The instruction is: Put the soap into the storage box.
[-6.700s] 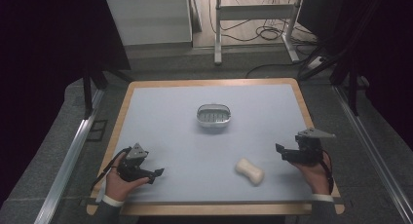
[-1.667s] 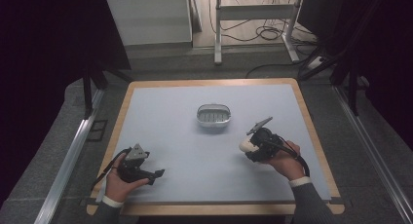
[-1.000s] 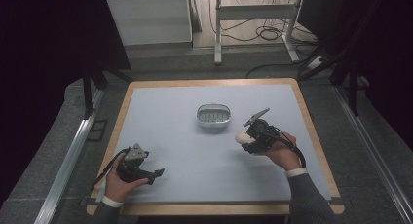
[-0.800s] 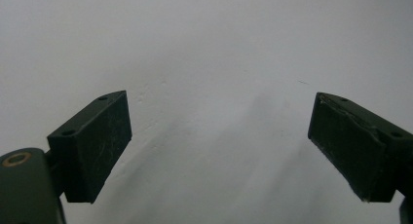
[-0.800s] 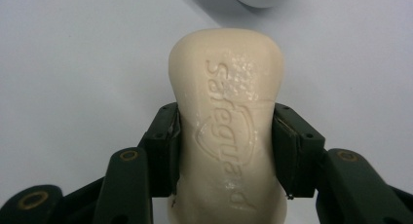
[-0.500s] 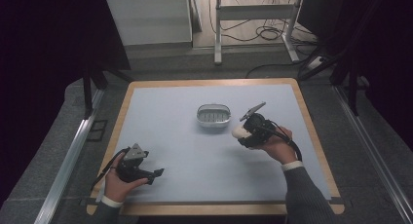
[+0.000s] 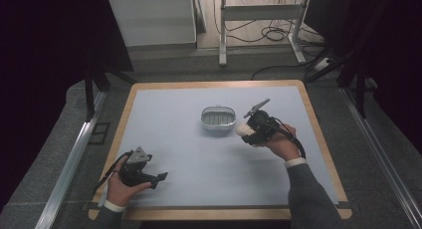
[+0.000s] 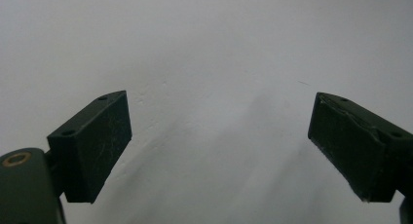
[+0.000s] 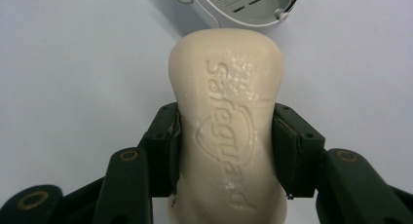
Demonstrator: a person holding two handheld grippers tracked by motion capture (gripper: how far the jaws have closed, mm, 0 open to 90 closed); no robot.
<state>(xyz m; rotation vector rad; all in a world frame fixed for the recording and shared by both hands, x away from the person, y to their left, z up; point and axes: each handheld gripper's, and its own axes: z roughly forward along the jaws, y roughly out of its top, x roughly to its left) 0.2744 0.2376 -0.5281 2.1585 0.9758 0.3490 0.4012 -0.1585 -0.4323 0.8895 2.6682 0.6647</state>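
1. While our left gripper [image 7: 158,178] rests wide apart and empty near the table's [image 7: 174,139] front-left corner,
2. the soap dish [image 7: 218,119] sits mid-table,
3. just right of it our right gripper [image 7: 245,131] pinches the soap bar [image 9: 226,112], long axis aimed dishward.

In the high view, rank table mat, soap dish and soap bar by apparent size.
1. Table mat, by far the largest.
2. Soap dish.
3. Soap bar, smallest, partly hidden in the right gripper.
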